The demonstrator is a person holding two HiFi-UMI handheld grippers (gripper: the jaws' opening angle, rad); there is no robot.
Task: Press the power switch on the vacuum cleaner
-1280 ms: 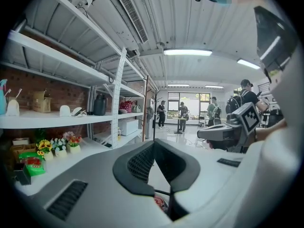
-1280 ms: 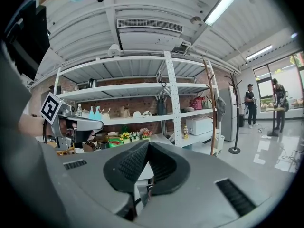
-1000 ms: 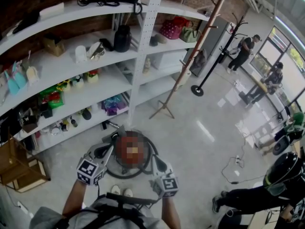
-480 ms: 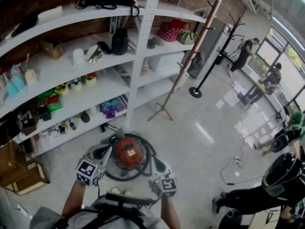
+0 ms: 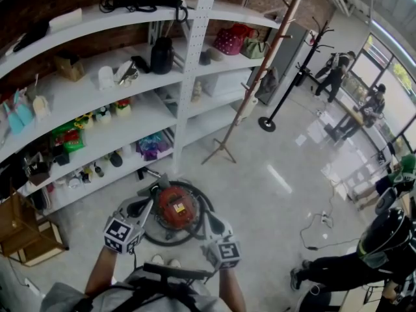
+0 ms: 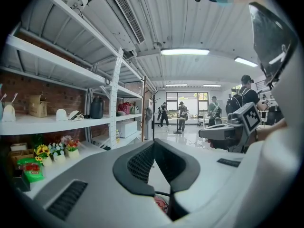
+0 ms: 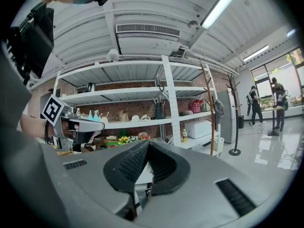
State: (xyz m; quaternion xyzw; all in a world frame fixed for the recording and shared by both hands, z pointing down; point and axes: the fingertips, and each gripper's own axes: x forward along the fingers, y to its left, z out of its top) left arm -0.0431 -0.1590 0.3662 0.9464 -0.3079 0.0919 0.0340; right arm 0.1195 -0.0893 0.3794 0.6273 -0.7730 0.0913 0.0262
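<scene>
In the head view no print can be read. The label on the red vacuum (image 5: pixel 177 207) is too small, and each cube shows only a square marker. The vacuum stands on the floor (image 5: pixel 273 187) in front of the shelves (image 5: pixel 97 103), with its black hose (image 5: pixel 153 237) looped around it. The left hand-held gripper (image 5: pixel 147 205) hovers at its left edge and the right hand-held gripper (image 5: pixel 210 221) at its right. A coat stand (image 5: pixel 250 90) rises beyond, clear of both. Grippers and vacuum sit as they did half a second ago; a far person (image 5: pixel 335 75) by the windows has shifted.

In the left gripper view the jaws are pressed together at the tips with nothing between them. A sliver of the red vacuum shows just below.

In the right gripper view the jaws are likewise pressed together and empty, with the shelves behind.
</scene>
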